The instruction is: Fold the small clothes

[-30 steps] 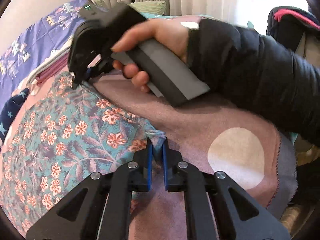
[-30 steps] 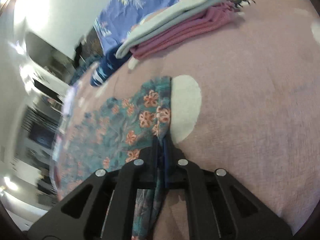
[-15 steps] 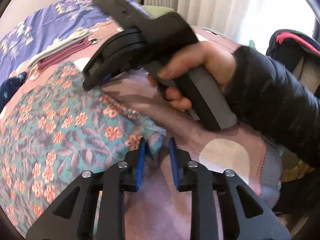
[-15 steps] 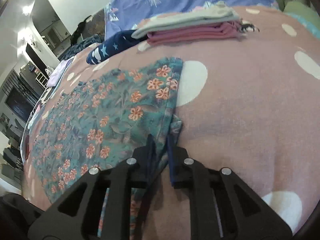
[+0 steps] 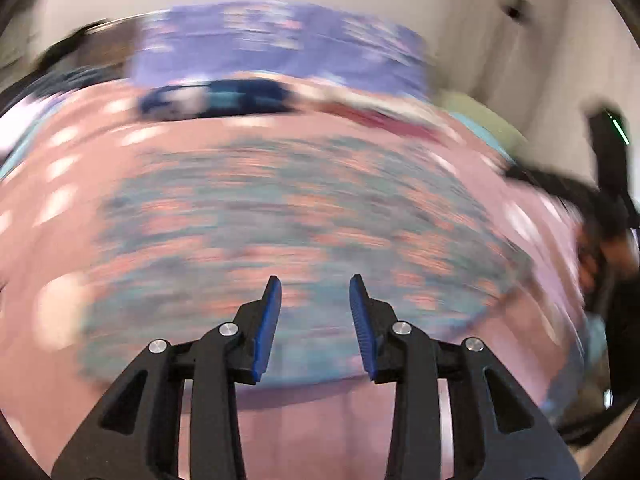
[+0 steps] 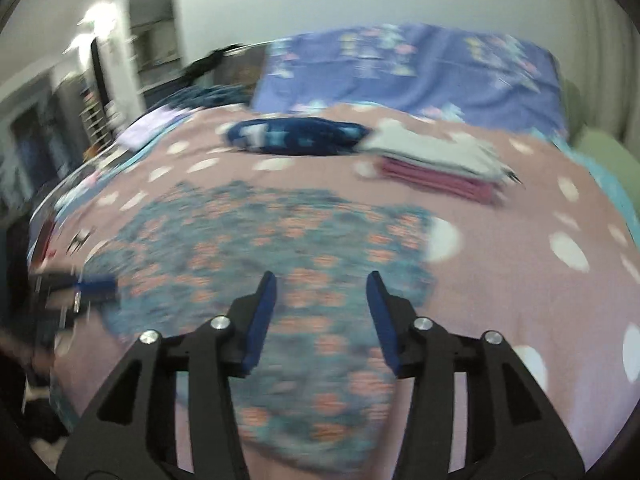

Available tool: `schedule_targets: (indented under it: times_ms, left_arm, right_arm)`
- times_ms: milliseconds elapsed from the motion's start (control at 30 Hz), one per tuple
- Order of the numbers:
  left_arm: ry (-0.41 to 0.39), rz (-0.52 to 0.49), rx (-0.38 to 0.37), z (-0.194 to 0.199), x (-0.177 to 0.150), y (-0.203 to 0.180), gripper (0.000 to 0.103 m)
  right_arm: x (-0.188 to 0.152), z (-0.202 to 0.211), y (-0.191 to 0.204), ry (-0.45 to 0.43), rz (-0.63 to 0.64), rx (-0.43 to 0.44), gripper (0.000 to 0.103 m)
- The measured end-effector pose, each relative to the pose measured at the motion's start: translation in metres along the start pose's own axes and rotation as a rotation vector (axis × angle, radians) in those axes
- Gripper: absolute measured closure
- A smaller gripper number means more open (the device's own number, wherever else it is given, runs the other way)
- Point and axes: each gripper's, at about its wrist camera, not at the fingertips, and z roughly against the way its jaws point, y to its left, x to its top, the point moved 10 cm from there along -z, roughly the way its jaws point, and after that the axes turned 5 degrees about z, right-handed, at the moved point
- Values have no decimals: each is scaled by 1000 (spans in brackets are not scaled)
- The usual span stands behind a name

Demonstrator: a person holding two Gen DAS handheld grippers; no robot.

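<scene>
Both grippers open above the floral cloth on the bed.

Left wrist view, strongly blurred: the left gripper has its blue pads apart and holds nothing; the teal floral garment lies flat on the pink dotted blanket under it. Right wrist view: the right gripper is also spread wide and empty, over the near part of the same garment. Behind it lie a folded stack and a dark blue star-patterned piece, near each other on the blanket.
</scene>
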Motion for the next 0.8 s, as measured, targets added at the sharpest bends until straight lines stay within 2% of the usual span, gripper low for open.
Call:
schedule_targets:
  times_ms: [67, 167, 200, 300, 367, 433, 567, 667, 800]
  left_arm:
    - [-32, 77, 51, 16, 4, 43, 68]
    - [-14, 74, 95, 36, -2, 95, 96]
    - [-4, 69, 92, 39, -6, 100, 97]
    - [25, 90, 44, 46, -13, 119, 97]
    - [41, 105, 4, 45, -18, 122, 94]
    - [58, 100, -57, 41, -18, 122, 84]
    - [74, 22, -113, 22, -16, 105, 62]
    - [101, -37, -156, 10, -11, 95, 62]
    - [131, -70, -271, 3, -5, 79, 66]
  right_arm:
    - [3, -5, 42, 16, 83, 52, 48]
    - [3, -13, 100, 24, 162, 128, 42]
    - [0, -19, 123, 38, 193, 143, 38]
    - [-10, -35, 179, 81, 296, 172, 37]
    - [-18, -38, 206, 95, 349, 186, 35]
    - [-24, -42, 231, 112, 399, 199, 31]
    - [-32, -48, 261, 138, 452, 203, 26]
    - [-40, -50, 267, 175, 466, 192, 25]
    - [-45, -55, 268, 200, 449, 151, 25]
